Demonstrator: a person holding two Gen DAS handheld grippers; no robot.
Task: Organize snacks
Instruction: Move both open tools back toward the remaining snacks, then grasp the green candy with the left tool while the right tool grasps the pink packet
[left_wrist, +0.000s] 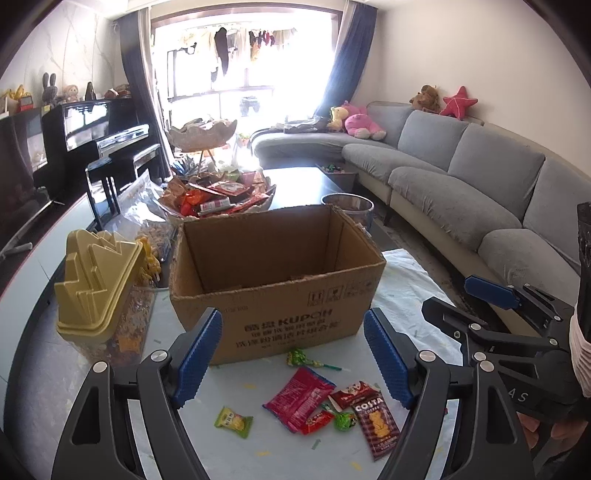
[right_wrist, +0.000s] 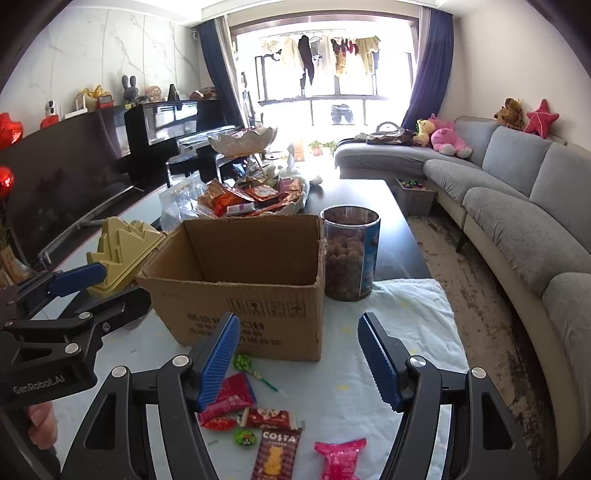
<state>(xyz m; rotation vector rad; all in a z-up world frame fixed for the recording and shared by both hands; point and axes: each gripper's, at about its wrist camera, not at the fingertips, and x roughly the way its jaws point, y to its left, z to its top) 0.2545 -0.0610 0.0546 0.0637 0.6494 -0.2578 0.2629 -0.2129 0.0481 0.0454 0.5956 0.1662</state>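
An open, empty cardboard box (left_wrist: 273, 280) (right_wrist: 240, 280) stands on the table. Loose snacks lie in front of it: a green lollipop (left_wrist: 299, 359) (right_wrist: 243, 363), a magenta packet (left_wrist: 299, 398) (right_wrist: 231, 398), a Costa biscuit packet (left_wrist: 376, 424) (right_wrist: 275, 456), a green-yellow candy (left_wrist: 233, 421), a small red packet (left_wrist: 354, 393) (right_wrist: 271, 417) and a pink packet (right_wrist: 341, 459). My left gripper (left_wrist: 293, 363) is open and empty above the snacks. My right gripper (right_wrist: 295, 363) is open and empty above them too; it also shows in the left wrist view (left_wrist: 491, 295).
A yellow-lidded snack jar (left_wrist: 99, 291) (right_wrist: 122, 254) stands left of the box. A clear tub of brown balls (right_wrist: 349, 253) stands right of it. A bowl piled with snacks (left_wrist: 218, 197) (right_wrist: 255, 199) sits behind. A grey sofa (left_wrist: 461, 184) runs along the right.
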